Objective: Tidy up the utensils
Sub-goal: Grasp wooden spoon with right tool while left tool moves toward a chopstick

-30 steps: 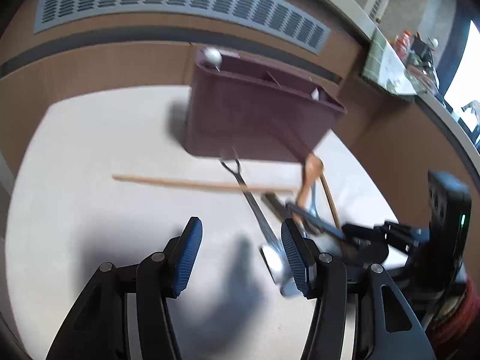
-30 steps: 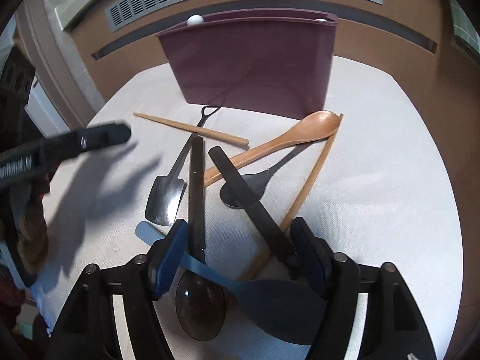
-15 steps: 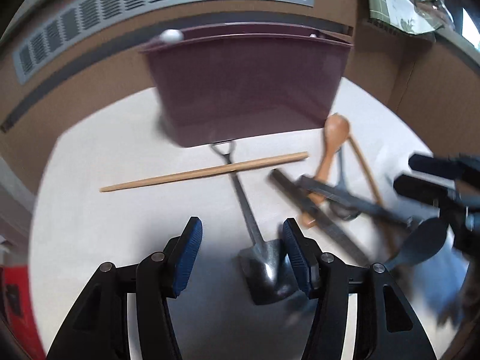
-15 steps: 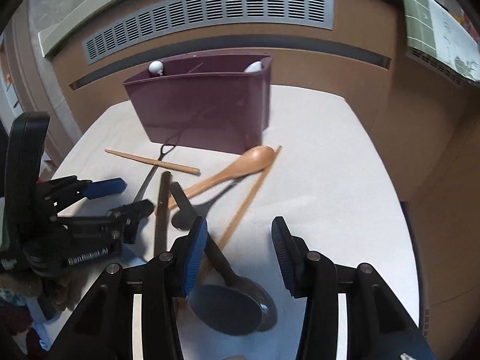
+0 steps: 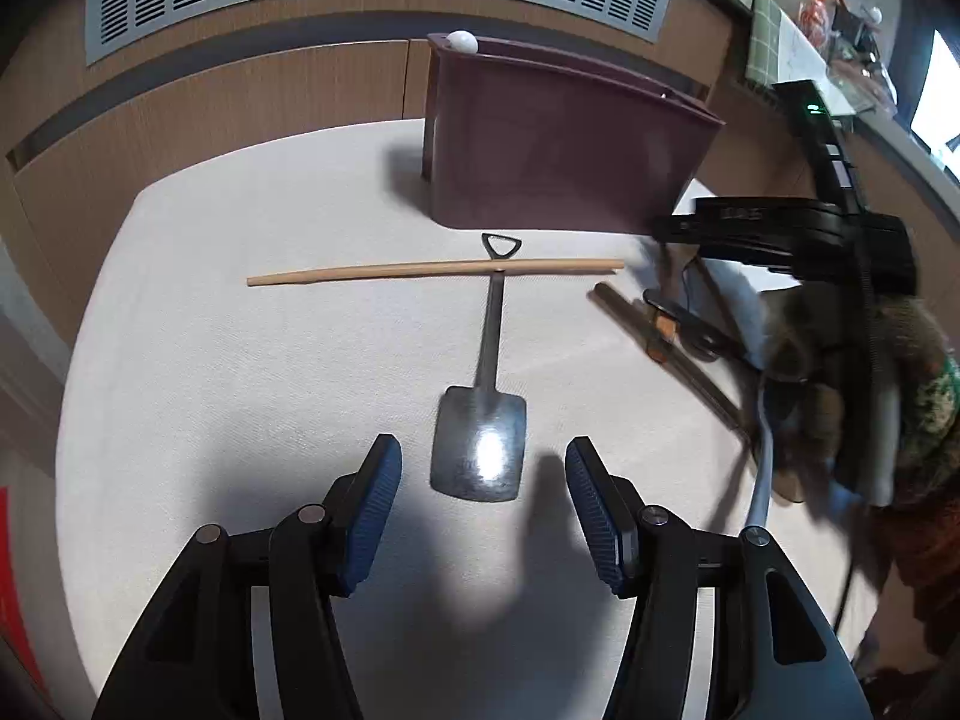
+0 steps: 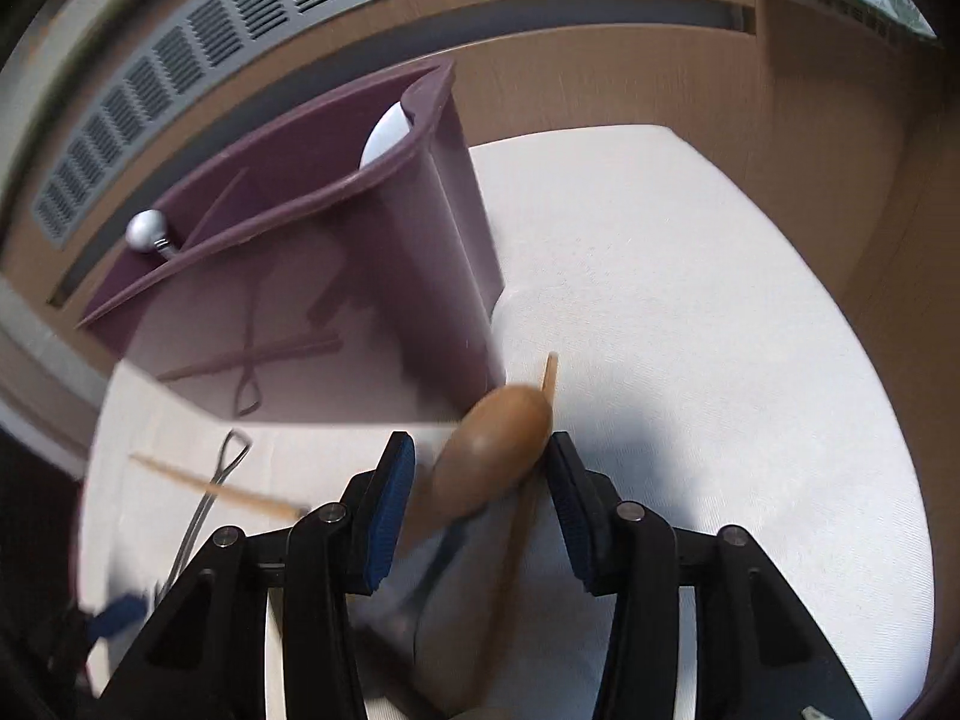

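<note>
The right hand-held gripper [image 6: 480, 492] hangs with fingers apart around the wooden spoon [image 6: 489, 459] bowl, unclamped; closing on that rounded bowl risks a slip. The left hand-held gripper [image 5: 483, 510], also apart, faces the metal spatula [image 5: 483, 420], whose handle is pinned under a chopstick [image 5: 432, 269] near the maroon organizer [image 5: 558, 162].

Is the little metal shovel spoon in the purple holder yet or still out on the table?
Out. The shovel spoon lies flat on the table, before the purple holder, its handle under a chopstick.
</note>
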{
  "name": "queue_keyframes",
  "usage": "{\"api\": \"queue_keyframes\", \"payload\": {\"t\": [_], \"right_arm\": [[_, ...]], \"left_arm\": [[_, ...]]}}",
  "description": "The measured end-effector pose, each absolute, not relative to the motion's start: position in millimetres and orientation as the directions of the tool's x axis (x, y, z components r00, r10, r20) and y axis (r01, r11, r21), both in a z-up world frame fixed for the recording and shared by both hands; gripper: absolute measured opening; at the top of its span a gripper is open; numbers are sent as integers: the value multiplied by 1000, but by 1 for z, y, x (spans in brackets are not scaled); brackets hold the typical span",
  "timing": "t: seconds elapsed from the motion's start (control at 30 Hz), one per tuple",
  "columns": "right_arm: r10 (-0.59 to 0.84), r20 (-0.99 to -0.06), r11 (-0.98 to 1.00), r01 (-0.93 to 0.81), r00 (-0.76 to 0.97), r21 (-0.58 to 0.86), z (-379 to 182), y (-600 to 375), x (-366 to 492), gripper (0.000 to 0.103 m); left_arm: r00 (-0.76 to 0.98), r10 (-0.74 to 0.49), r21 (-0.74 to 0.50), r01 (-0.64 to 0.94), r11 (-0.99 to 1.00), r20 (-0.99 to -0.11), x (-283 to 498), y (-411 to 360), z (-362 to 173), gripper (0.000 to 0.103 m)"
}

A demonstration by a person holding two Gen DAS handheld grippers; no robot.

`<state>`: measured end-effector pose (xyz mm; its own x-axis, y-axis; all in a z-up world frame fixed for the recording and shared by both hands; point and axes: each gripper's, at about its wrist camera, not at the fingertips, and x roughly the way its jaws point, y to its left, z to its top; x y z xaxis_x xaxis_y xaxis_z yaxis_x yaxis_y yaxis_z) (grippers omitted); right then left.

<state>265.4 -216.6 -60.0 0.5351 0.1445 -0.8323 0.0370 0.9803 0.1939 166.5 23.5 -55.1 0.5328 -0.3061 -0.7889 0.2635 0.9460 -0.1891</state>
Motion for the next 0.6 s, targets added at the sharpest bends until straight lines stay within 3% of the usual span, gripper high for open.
{"api": "queue_keyframes", "payload": {"t": [0.13, 0.17, 0.3, 0.4, 0.6], "right_arm": [[34, -846, 998, 29, 532, 59, -62, -193, 270, 52], [16, -849, 999, 15, 529, 28, -62, -189, 270, 49], [47, -842, 997, -83, 538, 2, -58, -187, 255, 20], [107, -843, 986, -163, 527, 23, -54, -196, 235, 19], [158, -847, 977, -206, 508, 59, -46, -215, 207, 19]], "left_arm": [[542, -306, -204, 242, 949, -782, 170, 18, -57, 58], [546, -310, -209, 241, 948, -778, 172, 17, -57, 58], [545, -352, -231, 279, 932, -761, 179, 10, -50, 58], [558, -376, -231, 315, 921, -740, 200, 9, -43, 59], [585, -308, -178, 270, 946, -750, 251, 13, -40, 59]]}}
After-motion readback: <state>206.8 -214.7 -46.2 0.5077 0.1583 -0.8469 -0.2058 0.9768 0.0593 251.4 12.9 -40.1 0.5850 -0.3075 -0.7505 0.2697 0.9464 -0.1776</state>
